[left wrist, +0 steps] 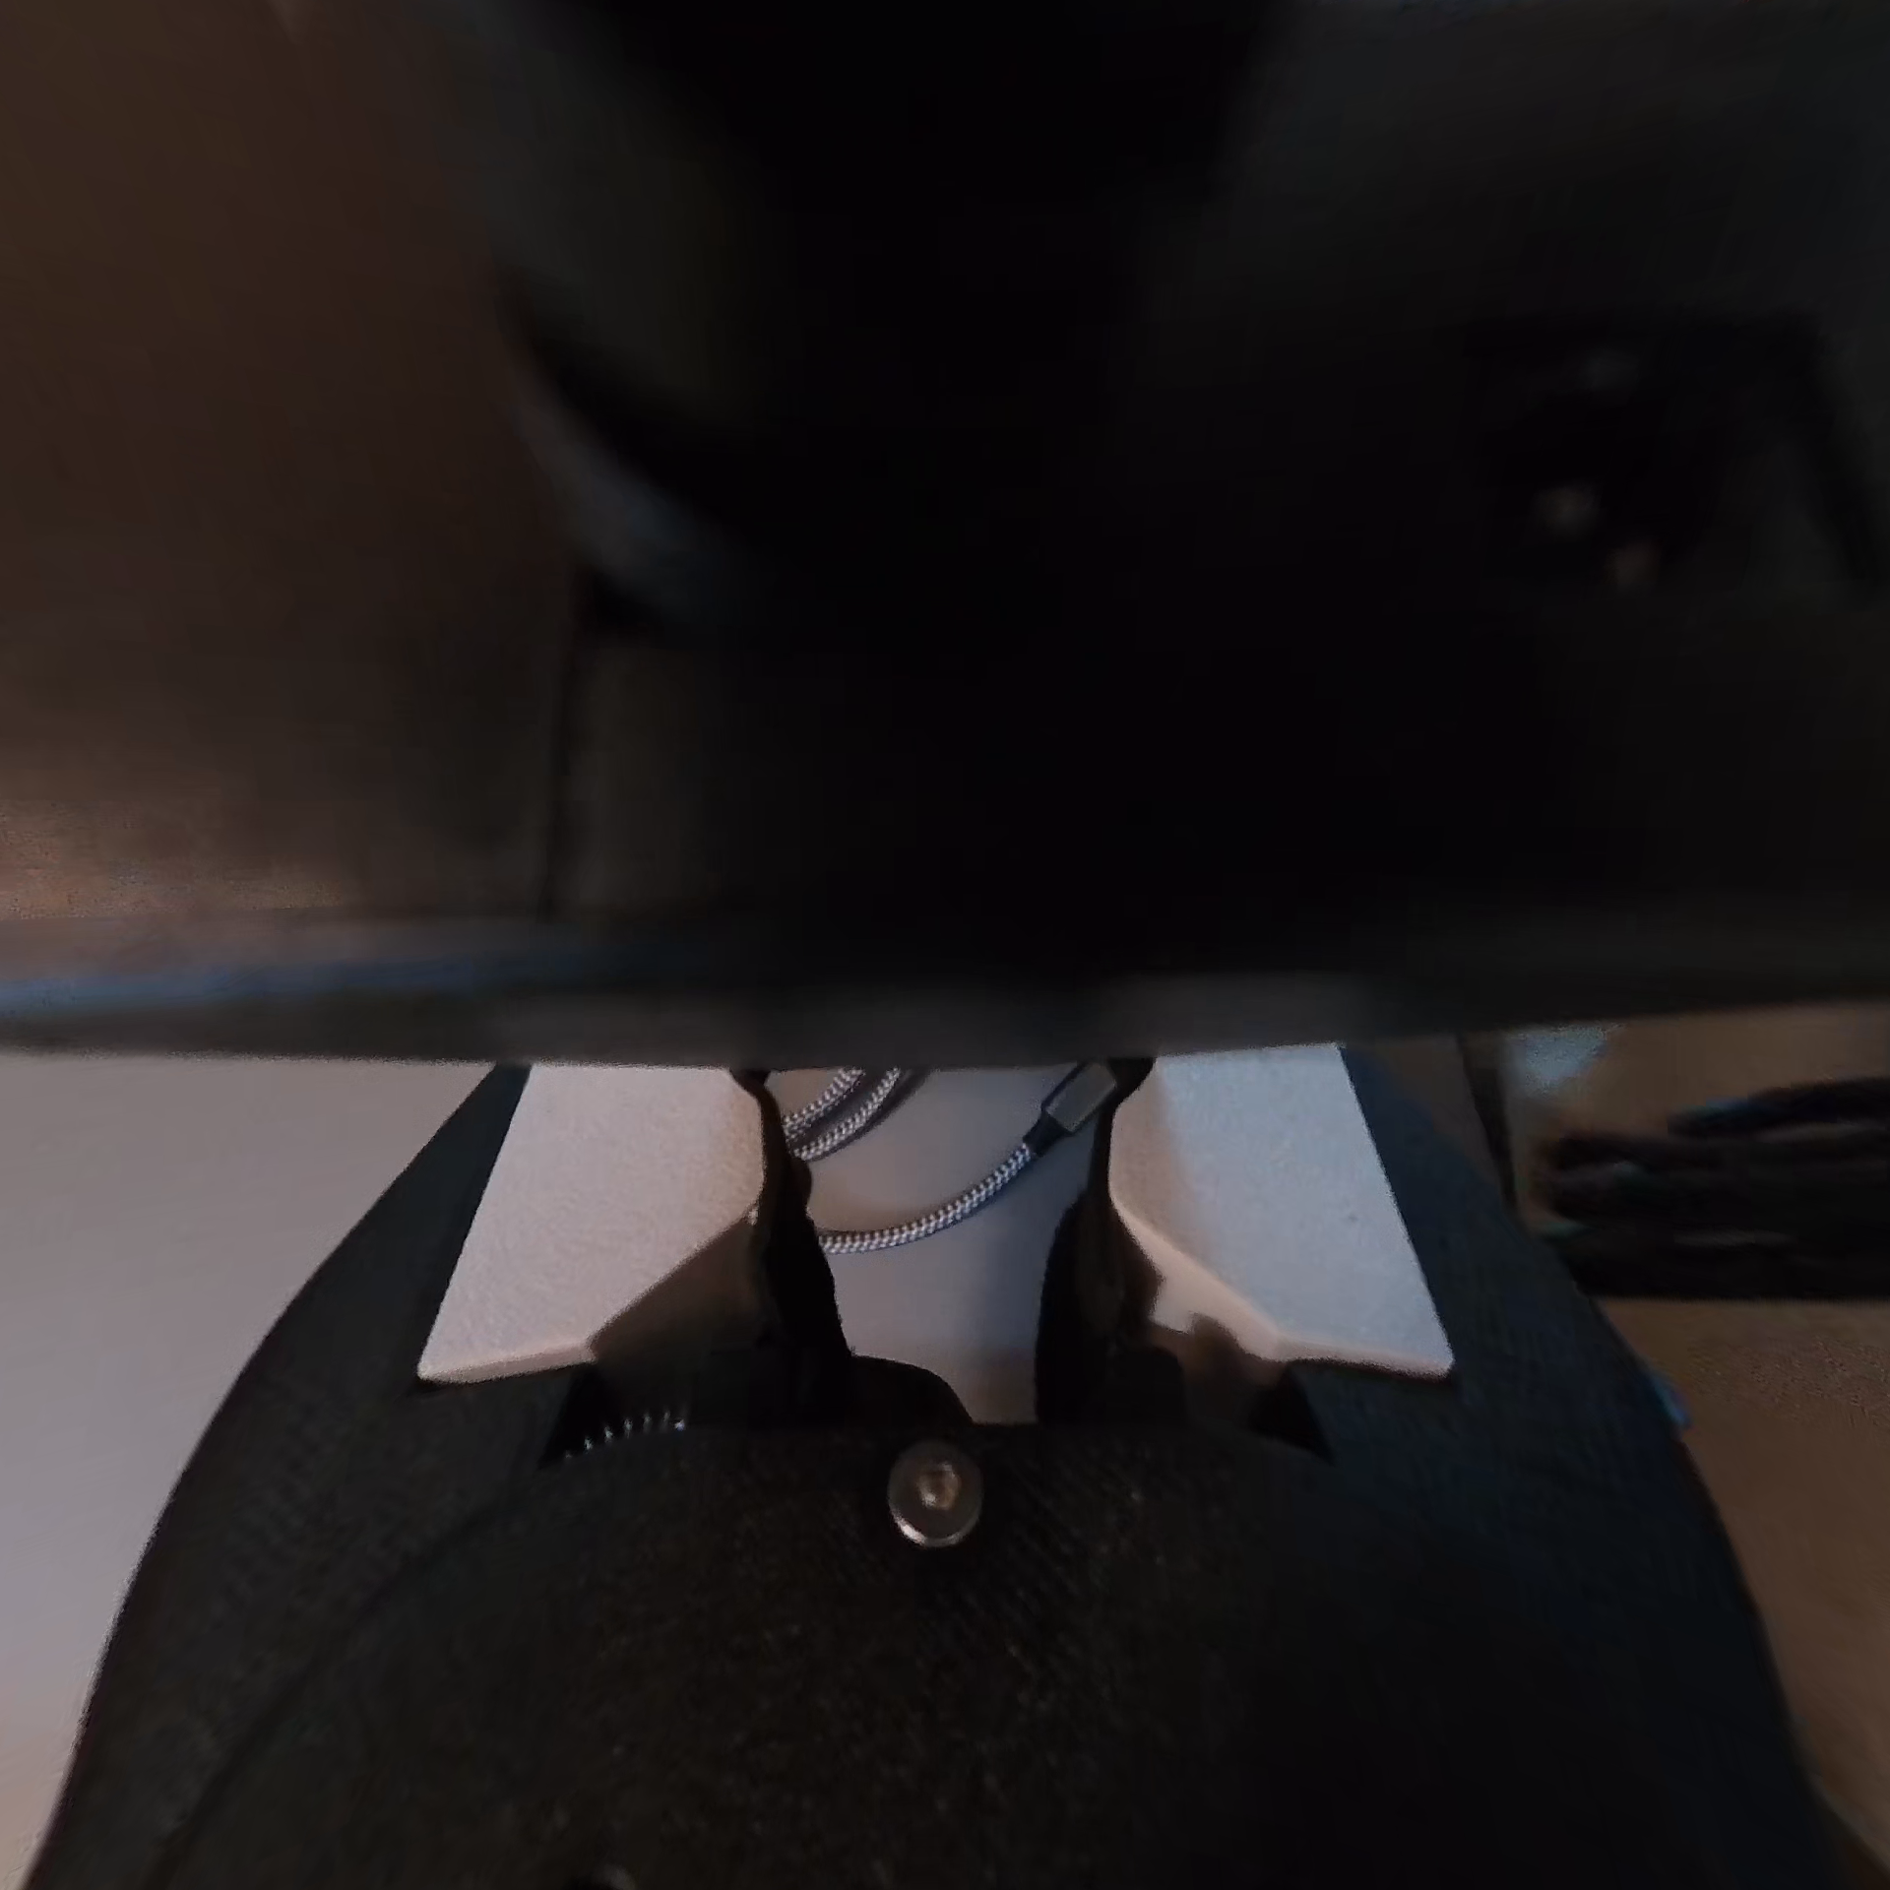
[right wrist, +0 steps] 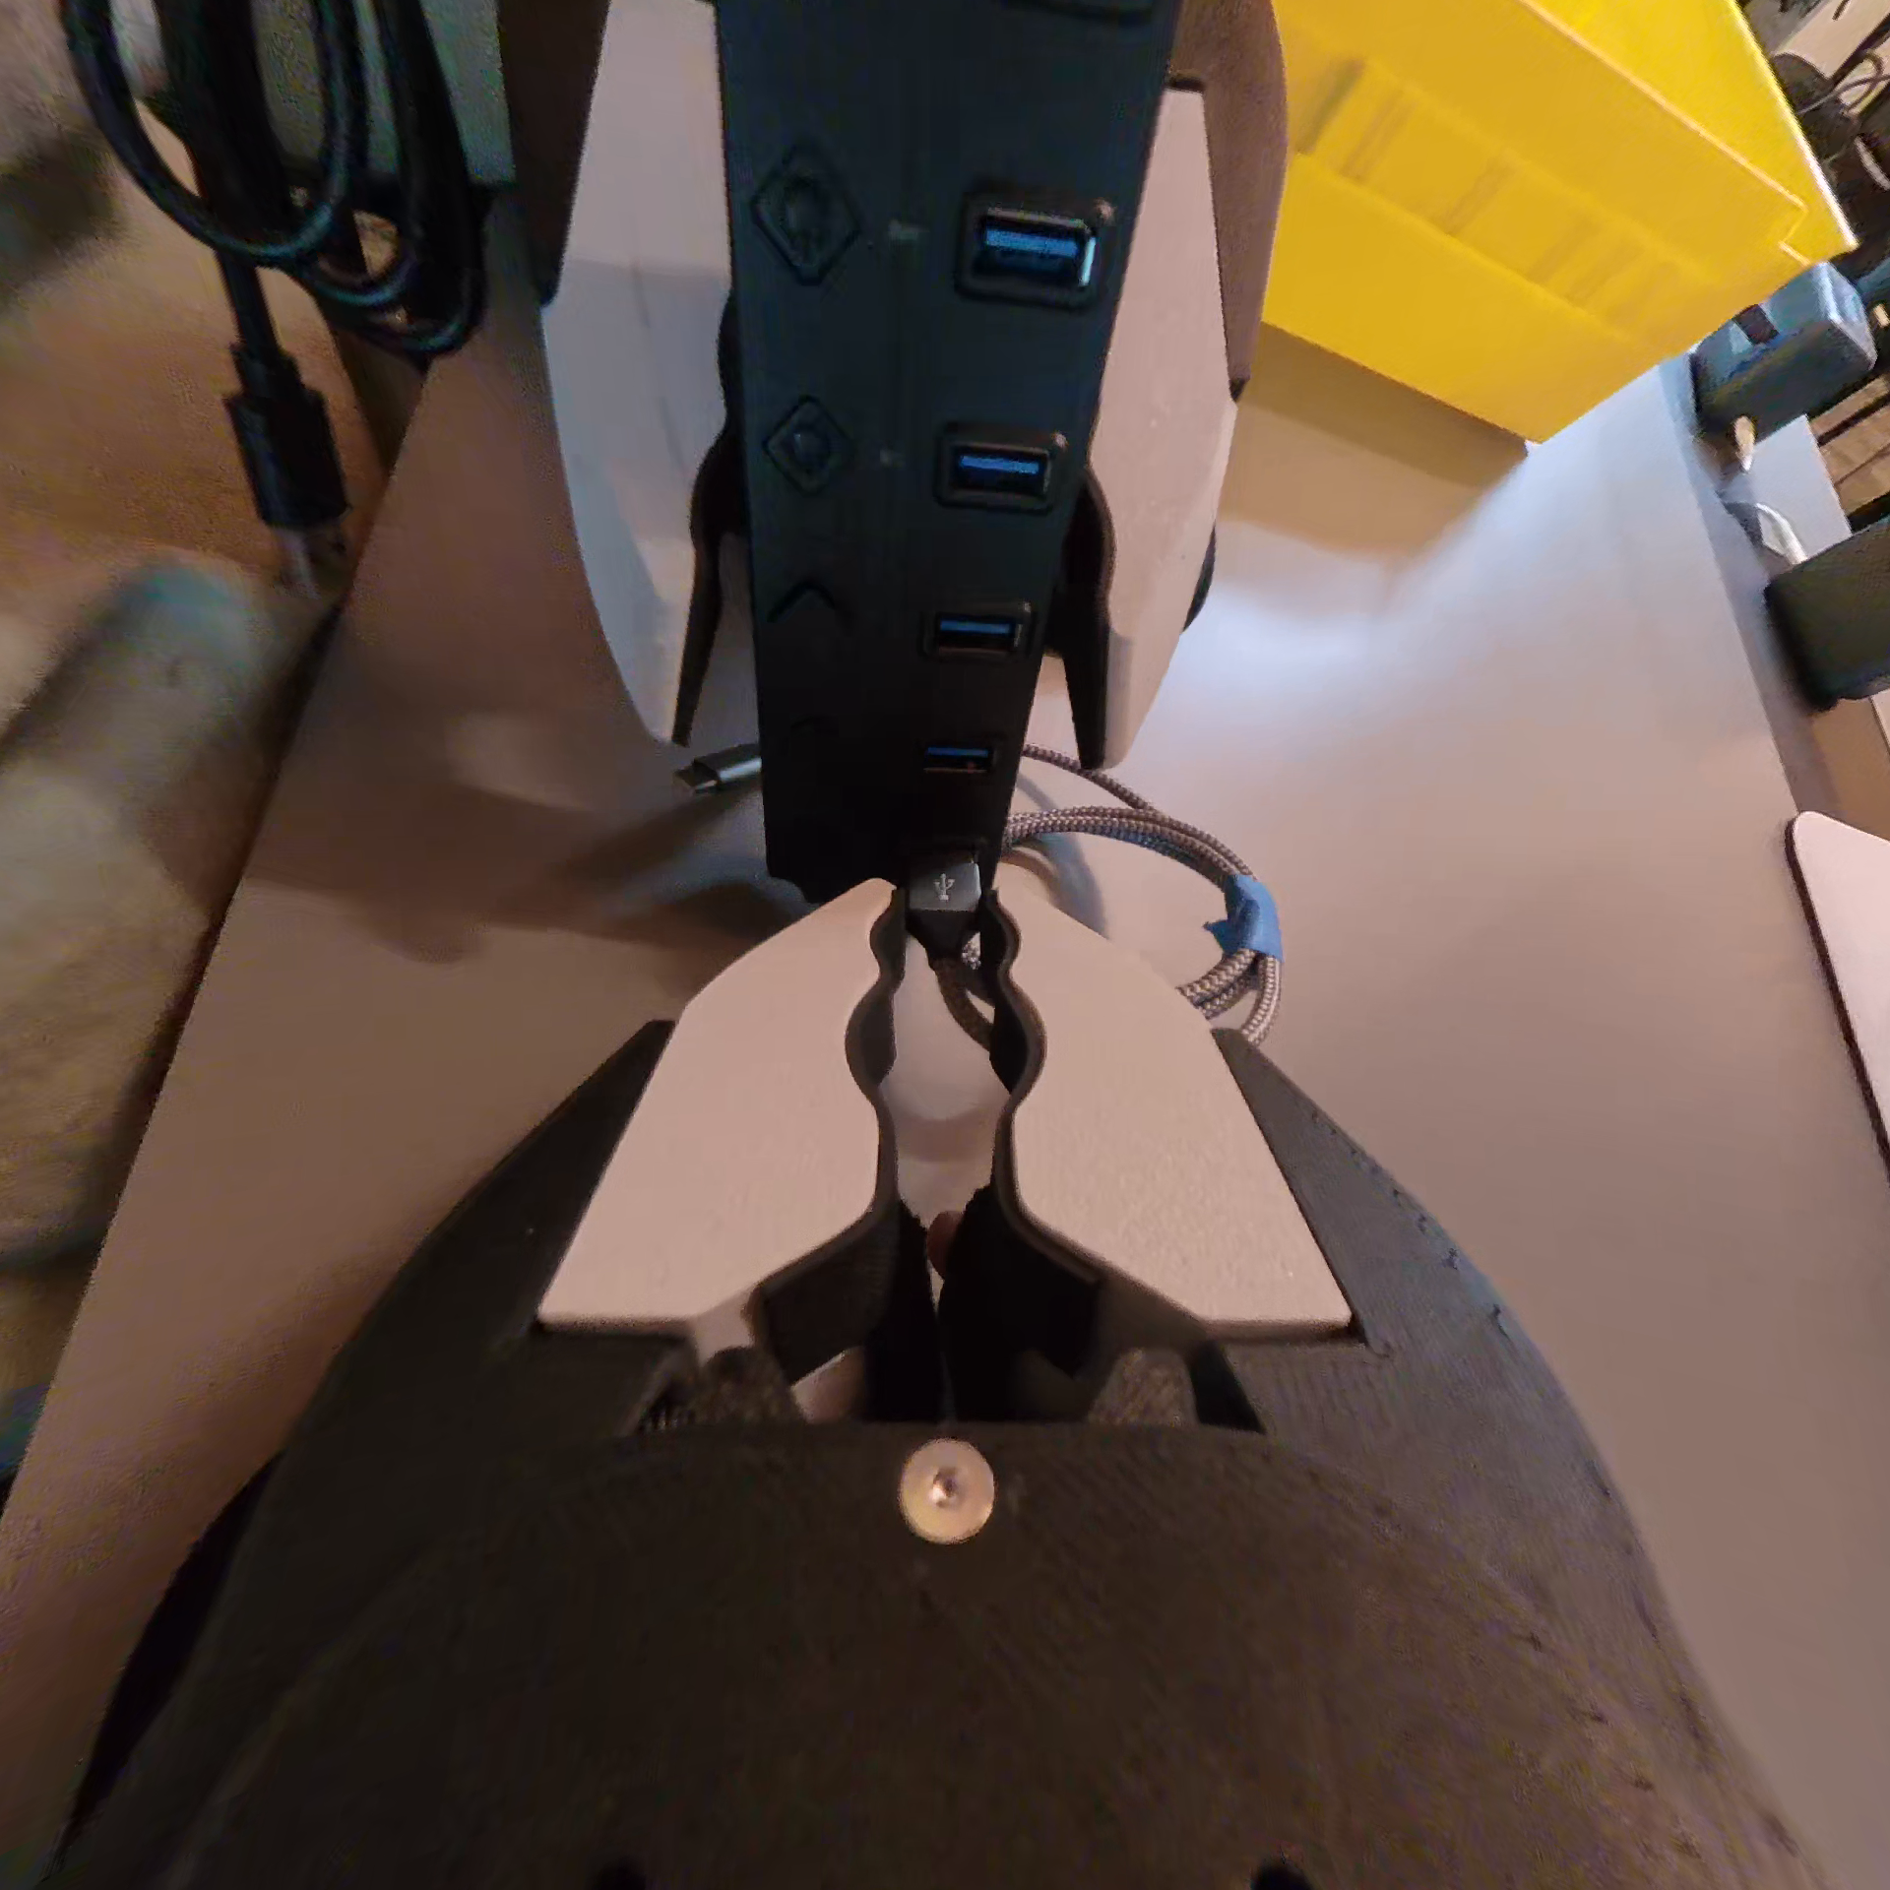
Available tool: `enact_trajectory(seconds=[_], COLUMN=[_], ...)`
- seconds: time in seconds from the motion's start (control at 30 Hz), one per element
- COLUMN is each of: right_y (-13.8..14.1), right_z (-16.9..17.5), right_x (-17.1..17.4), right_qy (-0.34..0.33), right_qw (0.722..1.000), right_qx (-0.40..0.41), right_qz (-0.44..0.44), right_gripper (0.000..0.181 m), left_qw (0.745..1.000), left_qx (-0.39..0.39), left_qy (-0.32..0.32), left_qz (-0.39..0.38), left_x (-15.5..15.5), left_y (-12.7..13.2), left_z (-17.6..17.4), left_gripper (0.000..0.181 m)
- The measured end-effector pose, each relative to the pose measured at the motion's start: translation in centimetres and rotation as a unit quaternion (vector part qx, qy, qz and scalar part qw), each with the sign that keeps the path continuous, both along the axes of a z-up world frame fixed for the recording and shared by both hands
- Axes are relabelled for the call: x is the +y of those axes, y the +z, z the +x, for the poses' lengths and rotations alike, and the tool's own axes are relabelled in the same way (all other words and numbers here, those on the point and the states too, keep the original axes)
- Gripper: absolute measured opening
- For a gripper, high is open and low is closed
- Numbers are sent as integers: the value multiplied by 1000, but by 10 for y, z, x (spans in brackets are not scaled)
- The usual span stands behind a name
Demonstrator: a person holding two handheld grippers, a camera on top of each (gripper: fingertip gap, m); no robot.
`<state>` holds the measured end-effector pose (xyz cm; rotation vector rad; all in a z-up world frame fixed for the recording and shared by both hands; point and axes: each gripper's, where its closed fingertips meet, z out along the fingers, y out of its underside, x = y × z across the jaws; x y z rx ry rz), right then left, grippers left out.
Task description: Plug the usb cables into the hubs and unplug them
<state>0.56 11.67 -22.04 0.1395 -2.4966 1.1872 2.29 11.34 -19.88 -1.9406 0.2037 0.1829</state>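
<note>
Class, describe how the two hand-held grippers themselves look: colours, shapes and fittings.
Each hand-held gripper, left and right, has a black textured body with one silver screw at its centre. Two broad pale grey fingers taper forward, with wavy black pads on their inner edges.

Both grippers: black textured printed bodies, one silver hex screw centred on each. Right gripper [right wrist: 946, 910] fingers [right wrist: 757, 1156] pale grey, wavy black-edged inner pads (left gripper [left wrist: 936, 1135] alike).

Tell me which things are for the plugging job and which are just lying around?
For the job:
- hub, held by left claw
- plug in right claw
- braided cable

Lying about:
- yellow bin
- black cable
</note>
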Motion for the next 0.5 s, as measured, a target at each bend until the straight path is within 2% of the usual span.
enact_trajectory(seconds=[0.1,0.2,0.3,0.4,0.5], right_y=[-2,5,27,54,108], right_z=[4,-18,-5,-3,-5], right_x=[5,37,43,59,85], right_qy=[24,-31,-11,-42,-97], right_qw=[1000,999,1000,998,982], right_qx=[-10,4,10,51,141], right_qz=[14,29,-7,-24,-76], right_gripper=[14,14,14,14,14], left_qw=[1000,998,999,999,1000], left_qx=[-3,-1,-8,-16,-5], left_qy=[-19,-58,-36,-21,-17], left_qz=[-8,-21,-23,-23,-21], left_x=[-1,-6,-5,-4,-4], left_y=[-2,-6,-6,-6,-6], left_z=[5,16,9,4,4], left_gripper=[63,64,64,64,64])
